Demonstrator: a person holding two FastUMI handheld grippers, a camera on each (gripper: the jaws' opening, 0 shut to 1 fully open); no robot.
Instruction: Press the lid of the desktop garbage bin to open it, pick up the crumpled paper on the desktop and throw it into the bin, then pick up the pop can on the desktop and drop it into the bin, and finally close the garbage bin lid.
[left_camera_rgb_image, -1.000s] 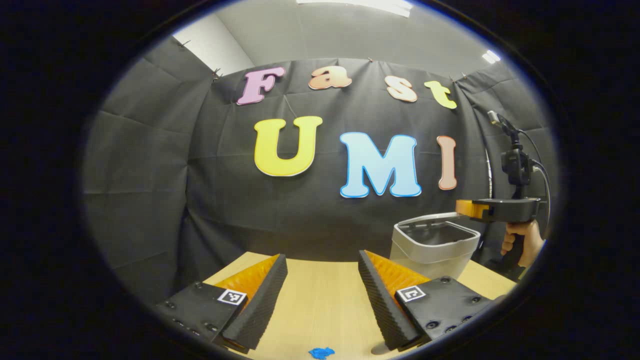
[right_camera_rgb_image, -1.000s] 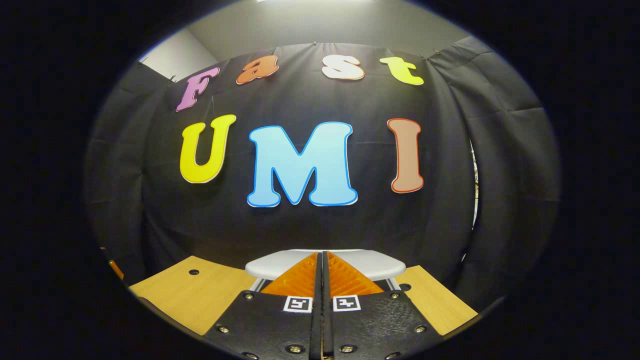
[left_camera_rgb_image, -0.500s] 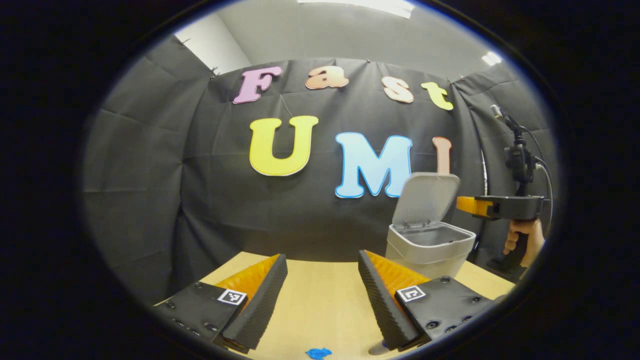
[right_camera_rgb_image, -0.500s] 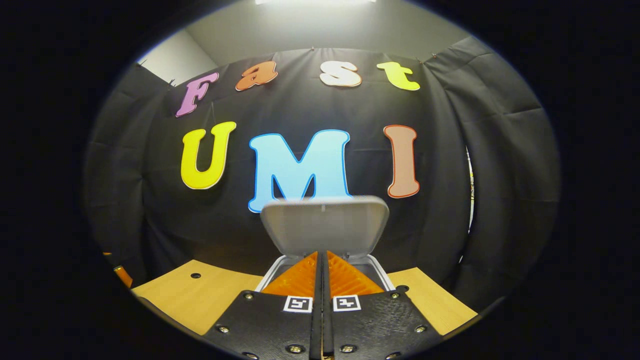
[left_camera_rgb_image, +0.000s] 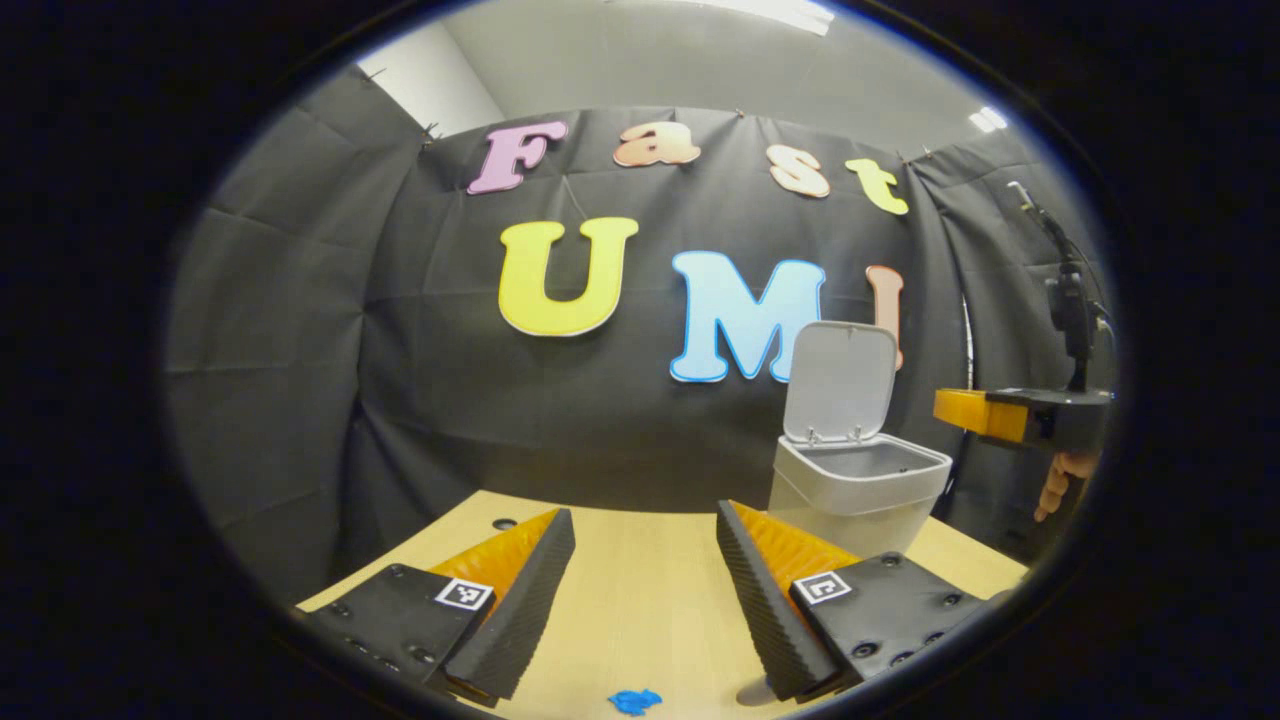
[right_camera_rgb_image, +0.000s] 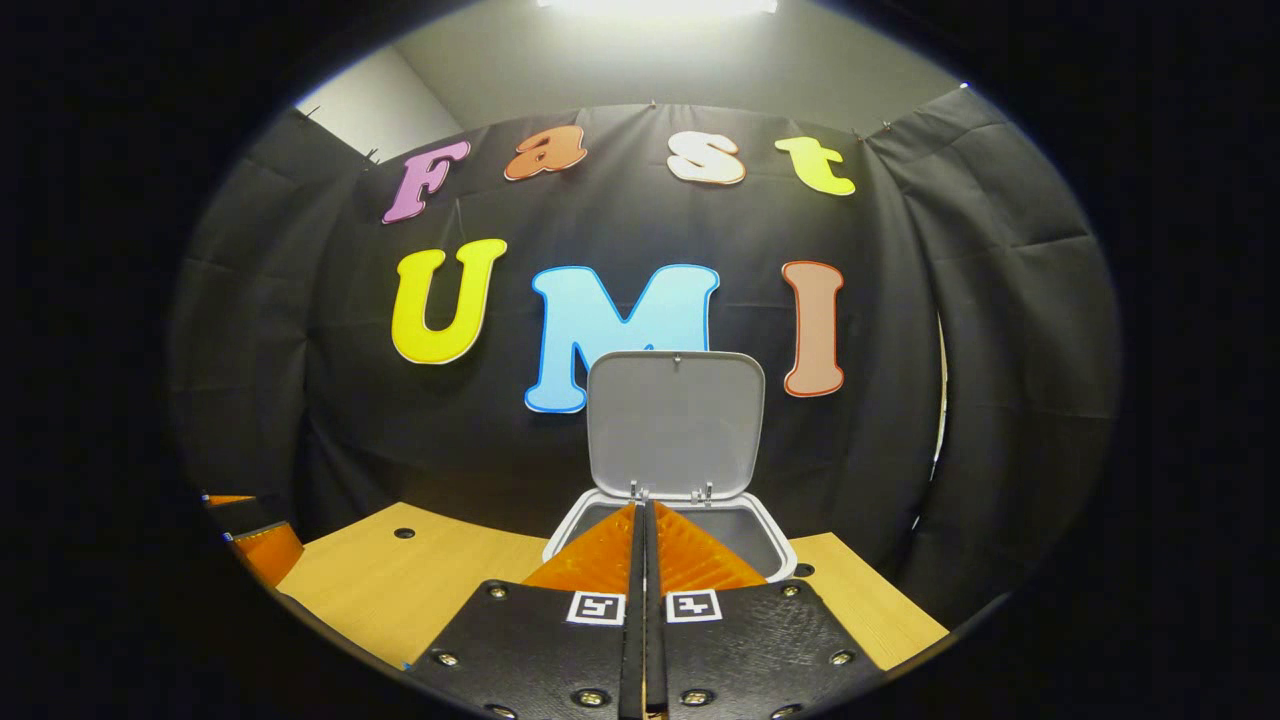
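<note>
Right gripper (right_camera_rgb_image: 644, 515), fingers pressed together on nothing, faces one garbage bin (right_camera_rgb_image: 772, 545) with lid (right_camera_rgb_image: 676, 424) upright; left gripper (left_camera_rgb_image: 645, 530) gapes wide, empty.

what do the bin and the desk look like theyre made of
Bin: likely moulded plastic, pale grey, matte with a soft sheen; rounded corners, thin raised lid on small hinges. Desk: light wood-look top, probably laminate or veneer; faint straight grain, smooth even surface.
</note>
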